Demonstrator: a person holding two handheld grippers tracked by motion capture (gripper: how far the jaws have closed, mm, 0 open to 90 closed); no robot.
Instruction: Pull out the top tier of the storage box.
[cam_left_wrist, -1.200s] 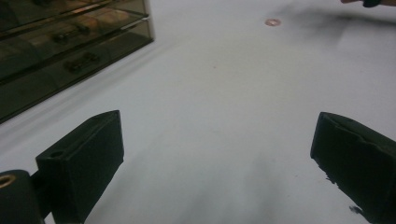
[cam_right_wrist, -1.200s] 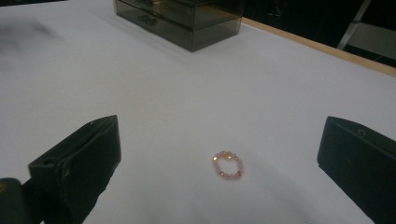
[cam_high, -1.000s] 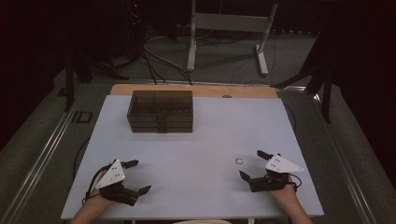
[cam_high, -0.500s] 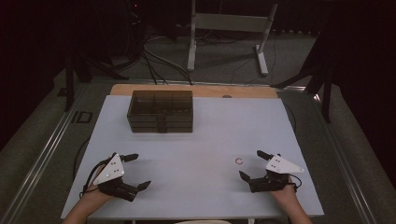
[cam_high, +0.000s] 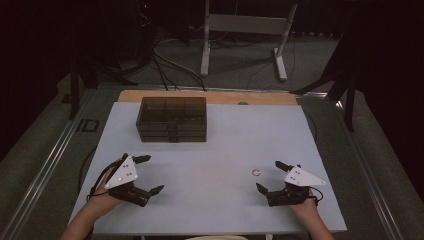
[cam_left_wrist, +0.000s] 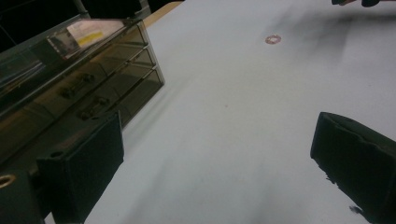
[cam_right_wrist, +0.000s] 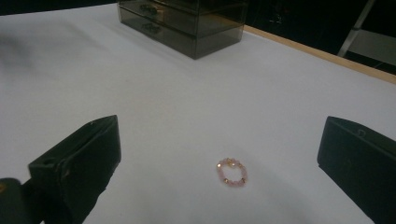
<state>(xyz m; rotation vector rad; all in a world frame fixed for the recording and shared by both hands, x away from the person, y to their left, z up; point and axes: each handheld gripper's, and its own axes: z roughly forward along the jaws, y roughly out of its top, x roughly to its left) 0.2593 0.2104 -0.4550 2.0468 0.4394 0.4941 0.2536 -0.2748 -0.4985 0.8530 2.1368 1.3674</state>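
A small pink beaded ring lies on the white table, just left of my right gripper, which rests open near the front right. From the right gripper view the ring sits on the table between and just ahead of the wide-apart jaws, untouched. My left gripper is open at the front left, holding nothing. A dark smoky plastic drawer box stands at the back left. The left gripper view looks past the drawer box toward the distant ring.
A wooden strip edges the table's far side. Beyond it are cables and a metal stand on the floor. Open tabletop lies between the two grippers and in front of the drawer box.
My left gripper has moved a little forward, away from the front edge and toward the drawer box. The right gripper and the ring have stayed put.
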